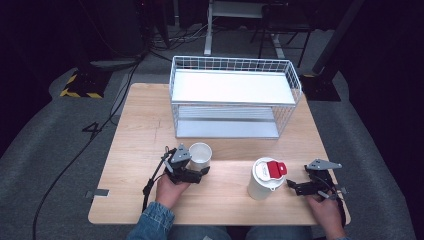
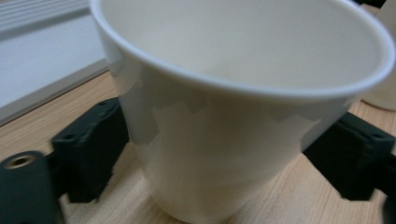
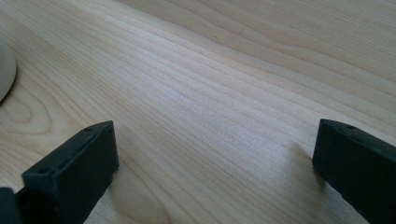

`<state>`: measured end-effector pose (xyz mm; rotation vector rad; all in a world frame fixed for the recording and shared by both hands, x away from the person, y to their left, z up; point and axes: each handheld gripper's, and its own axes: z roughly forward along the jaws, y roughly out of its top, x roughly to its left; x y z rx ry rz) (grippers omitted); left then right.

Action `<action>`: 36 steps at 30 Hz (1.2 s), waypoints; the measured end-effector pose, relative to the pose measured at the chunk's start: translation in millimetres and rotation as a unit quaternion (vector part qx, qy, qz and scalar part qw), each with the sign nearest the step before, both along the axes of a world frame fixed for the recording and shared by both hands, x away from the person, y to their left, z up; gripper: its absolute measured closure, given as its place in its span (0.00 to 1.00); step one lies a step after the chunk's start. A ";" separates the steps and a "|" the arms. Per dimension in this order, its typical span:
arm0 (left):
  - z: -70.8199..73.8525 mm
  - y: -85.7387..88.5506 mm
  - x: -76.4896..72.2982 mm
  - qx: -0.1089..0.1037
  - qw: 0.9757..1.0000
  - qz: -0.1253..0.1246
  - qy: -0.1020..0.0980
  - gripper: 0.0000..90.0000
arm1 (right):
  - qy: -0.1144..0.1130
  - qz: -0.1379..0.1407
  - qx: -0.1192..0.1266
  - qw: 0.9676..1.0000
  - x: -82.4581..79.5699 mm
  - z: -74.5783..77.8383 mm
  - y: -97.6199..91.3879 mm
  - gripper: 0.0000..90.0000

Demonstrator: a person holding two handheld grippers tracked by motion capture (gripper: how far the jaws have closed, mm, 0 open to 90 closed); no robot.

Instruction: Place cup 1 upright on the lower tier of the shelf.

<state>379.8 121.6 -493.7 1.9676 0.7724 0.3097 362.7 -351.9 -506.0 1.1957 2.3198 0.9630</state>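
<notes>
Spanning the far half of the worktop [image 1: 150, 125] is a white wire rack [image 1: 235, 97] with two shelves, both looking bare. Nearer the person stands a tall white container [image 1: 263, 181] with a red flip cap on its lid, right of centre. Left of it sits the open paper cup [image 1: 200, 155], upright on the wood, and that is where the action is. The left tongs [image 1: 200, 172] straddle the cup; in the left gripper view the black jaws meet the cup [image 2: 233, 154] wall on both sides, low on its body, so I call this clenched on the cup. The cup's base looks planted on the wood, not yet lifted. The right tongs [image 1: 292, 186] rest beside the container, jaws spread wide over bare wood, holding nothing. Grasp looks made; next likely comes a straight lift, gentle on that thin wall, toward the rack or the container.
</notes>
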 end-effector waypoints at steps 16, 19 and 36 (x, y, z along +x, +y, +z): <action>-3.9 -5.6 -4.2 0.042 0.999 -0.002 -0.019 0.25 | 0.000 -0.001 0.000 1.000 -0.1 0.0 0.1 0.00; -3.9 -5.7 -4.2 0.042 0.999 -0.001 -0.020 0.25 | 0.000 -0.001 0.000 1.000 -0.1 0.0 0.1 0.00; 5.4 -6.7 -8.2 0.040 0.999 0.003 -0.031 0.25 | 0.000 -0.001 0.000 1.000 0.0 0.0 0.0 0.00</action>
